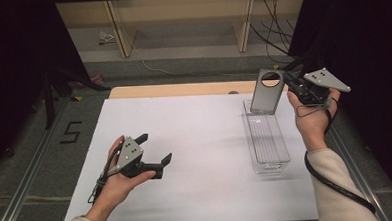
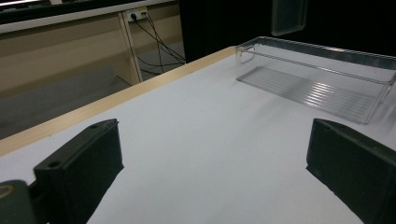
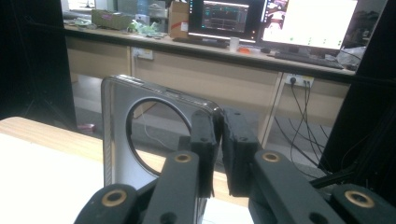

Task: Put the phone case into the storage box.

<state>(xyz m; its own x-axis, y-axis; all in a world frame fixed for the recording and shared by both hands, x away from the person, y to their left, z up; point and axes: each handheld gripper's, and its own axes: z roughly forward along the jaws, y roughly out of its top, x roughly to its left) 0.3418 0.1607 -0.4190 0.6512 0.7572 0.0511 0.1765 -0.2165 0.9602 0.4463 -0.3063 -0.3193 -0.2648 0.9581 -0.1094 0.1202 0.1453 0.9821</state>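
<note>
Above the far end of the clear plastic tray (image 1: 268,142), one grey phone case (image 1: 266,91) with a round camera cut-out hung upright, its edge pinched between the nearly closed jaws of the right gripper (image 3: 221,140). That single case was clear of the one tray beneath it. Well apart, over the white table (image 1: 195,140), the left gripper (image 1: 154,150) rested in the person's hand with its jaws spread wide, holding and touching nothing.

White table (image 1: 195,140), wooden far edge; 1 clear plastic tray (image 1: 267,140) lying on right side.
</note>
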